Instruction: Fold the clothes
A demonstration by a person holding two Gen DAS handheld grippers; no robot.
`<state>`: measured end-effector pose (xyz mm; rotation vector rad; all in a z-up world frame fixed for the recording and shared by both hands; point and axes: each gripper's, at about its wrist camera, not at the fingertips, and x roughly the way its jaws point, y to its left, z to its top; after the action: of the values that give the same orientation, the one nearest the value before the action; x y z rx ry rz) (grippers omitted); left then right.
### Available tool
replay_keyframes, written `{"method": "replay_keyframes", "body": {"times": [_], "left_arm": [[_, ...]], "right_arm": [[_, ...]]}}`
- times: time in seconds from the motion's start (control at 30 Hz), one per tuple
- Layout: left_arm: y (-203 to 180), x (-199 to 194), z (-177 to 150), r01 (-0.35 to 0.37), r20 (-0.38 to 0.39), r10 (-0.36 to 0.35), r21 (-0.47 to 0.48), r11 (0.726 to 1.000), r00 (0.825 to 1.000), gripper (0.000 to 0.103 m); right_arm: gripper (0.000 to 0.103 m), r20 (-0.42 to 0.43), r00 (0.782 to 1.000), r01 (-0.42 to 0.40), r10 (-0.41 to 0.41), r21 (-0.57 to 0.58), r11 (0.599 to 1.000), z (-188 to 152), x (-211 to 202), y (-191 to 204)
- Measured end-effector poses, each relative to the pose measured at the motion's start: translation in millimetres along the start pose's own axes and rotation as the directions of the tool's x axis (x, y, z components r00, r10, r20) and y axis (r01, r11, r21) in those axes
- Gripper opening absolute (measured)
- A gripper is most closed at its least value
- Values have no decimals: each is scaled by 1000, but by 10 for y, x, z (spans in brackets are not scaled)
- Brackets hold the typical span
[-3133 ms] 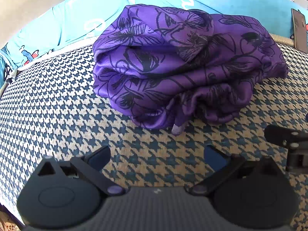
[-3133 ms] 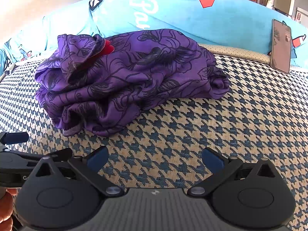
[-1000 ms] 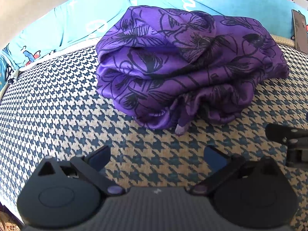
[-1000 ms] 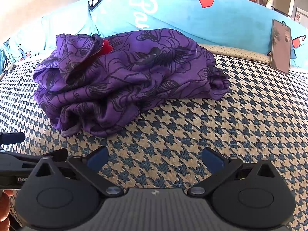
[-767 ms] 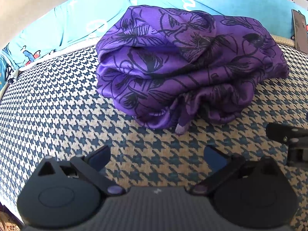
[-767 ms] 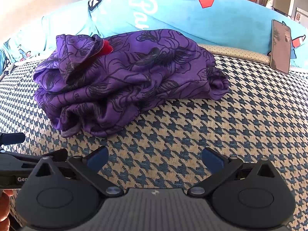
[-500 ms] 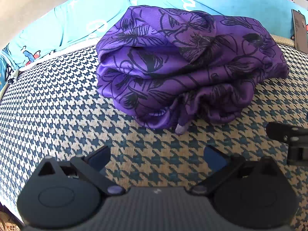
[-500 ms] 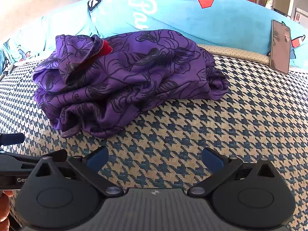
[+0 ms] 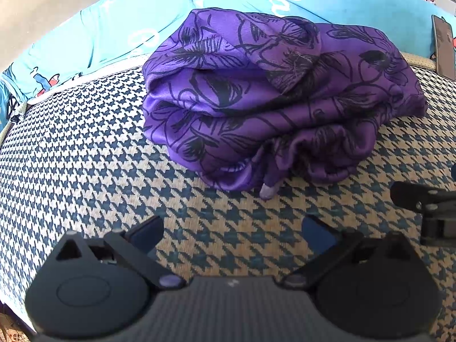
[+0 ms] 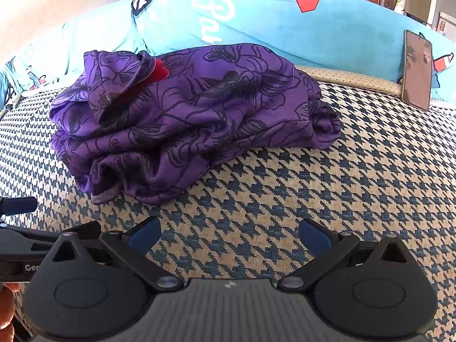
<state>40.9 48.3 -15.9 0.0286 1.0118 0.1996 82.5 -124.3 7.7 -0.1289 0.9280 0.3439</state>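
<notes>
Houndstooth surface, blue-and-cream weave, fills foreground; light-blue cushion along far edge, white script lettering, red patch; phone propped upright against cushion at right, screen dark; dotted cream fabric strip beneath cushion edge.

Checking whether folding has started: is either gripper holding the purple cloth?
No: the purple cloth lies bundled on the houndstooth cover, with both the right gripper and the left gripper open short of it.
</notes>
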Motion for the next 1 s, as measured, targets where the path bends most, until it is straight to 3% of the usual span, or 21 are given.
{"method": "replay_keyframes", "body": {"times": [1.0], "left_arm": [[12, 13, 12, -2, -5, 2, -8, 1000, 1000, 103]], "right_arm": [[103, 0, 1000, -8, 8, 27, 1000, -5, -2, -41]]}}
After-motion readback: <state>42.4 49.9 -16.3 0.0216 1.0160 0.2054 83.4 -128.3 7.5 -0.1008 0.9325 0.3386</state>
